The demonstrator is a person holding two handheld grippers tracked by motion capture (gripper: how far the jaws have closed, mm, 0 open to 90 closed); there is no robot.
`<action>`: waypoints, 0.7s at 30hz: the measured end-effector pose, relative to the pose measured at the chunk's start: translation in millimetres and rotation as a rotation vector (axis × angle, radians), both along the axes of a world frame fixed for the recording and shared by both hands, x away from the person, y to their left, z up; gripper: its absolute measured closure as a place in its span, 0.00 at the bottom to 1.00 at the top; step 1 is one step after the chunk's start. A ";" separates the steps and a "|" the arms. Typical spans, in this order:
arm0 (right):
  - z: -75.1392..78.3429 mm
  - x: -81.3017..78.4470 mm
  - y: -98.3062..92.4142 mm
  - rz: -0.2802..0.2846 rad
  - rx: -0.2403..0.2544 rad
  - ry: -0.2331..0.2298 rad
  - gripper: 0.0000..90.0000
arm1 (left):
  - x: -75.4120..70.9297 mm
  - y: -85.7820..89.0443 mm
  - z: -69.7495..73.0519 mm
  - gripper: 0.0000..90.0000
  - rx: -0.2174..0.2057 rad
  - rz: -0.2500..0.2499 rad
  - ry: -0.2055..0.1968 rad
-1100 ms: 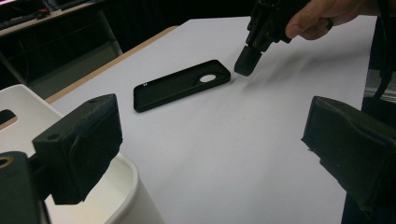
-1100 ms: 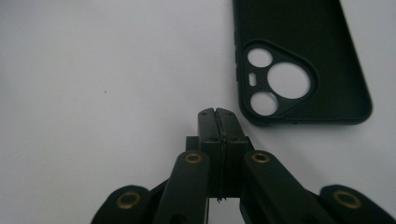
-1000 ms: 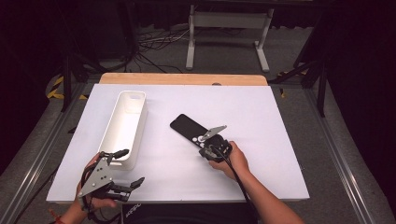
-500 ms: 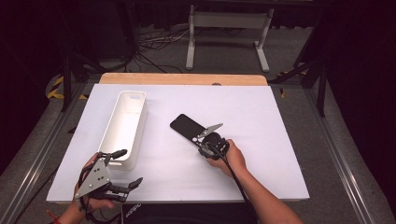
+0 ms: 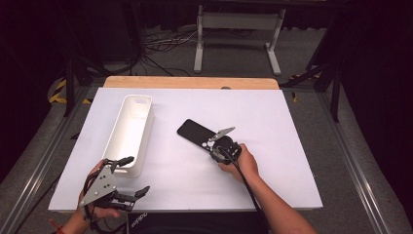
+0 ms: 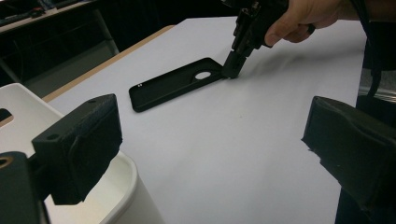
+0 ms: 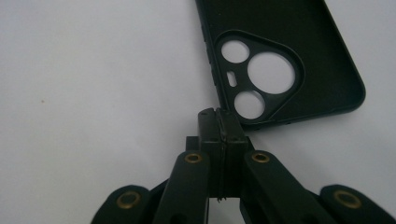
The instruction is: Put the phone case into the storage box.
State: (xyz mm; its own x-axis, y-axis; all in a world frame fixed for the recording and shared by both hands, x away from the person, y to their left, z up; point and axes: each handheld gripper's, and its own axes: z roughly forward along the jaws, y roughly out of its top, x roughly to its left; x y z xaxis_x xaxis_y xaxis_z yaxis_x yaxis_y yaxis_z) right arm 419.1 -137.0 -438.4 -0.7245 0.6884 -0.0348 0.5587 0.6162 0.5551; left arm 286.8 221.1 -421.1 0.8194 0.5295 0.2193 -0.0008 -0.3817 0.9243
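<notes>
I work over a white table (image 5: 185, 175) whose far edge ends in a bare wooden strip (image 5: 190, 82). The white top is smooth and plain, apart from a tiny speck or two in the right gripper view. Around it the room is dark: grey floor, black cables (image 5: 160, 44) trailing behind the table, a pale metal stand (image 5: 237, 22) at the back, and yellow-and-black tape (image 5: 59, 90) on the floor to the left.

The black phone case (image 5: 195, 131) lies flat near the middle of the table, inner side up, its camera cut-outs (image 7: 259, 74) at the end nearest my right hand. My right gripper (image 5: 214, 144) points down at that end, its jaws pressed flat together with nothing between them. The tips sit at the case's corner edge, just beside the cut-outs; I cannot tell whether they touch it or only stand against it.

A long white bin (image 5: 130, 131) stands to the left of the case, well apart from it. My left gripper (image 5: 130, 176) hangs low at the near left corner, next to the bin's near end, jaws spread wide and empty. In the left gripper view the bin's rim (image 6: 116, 163) sits under one pad (image 6: 81, 140).
</notes>
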 end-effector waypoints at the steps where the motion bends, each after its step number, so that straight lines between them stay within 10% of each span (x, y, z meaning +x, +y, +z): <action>1: -0.4 2.7 -3.7 -0.010 0.006 -0.002 1.00 | 0.2 0.0 -0.1 0.06 0.003 0.000 0.000; 21: -0.3 35.0 -31.8 -0.144 0.000 -0.036 1.00 | 1.0 -1.6 -1.1 0.06 0.013 -0.010 0.014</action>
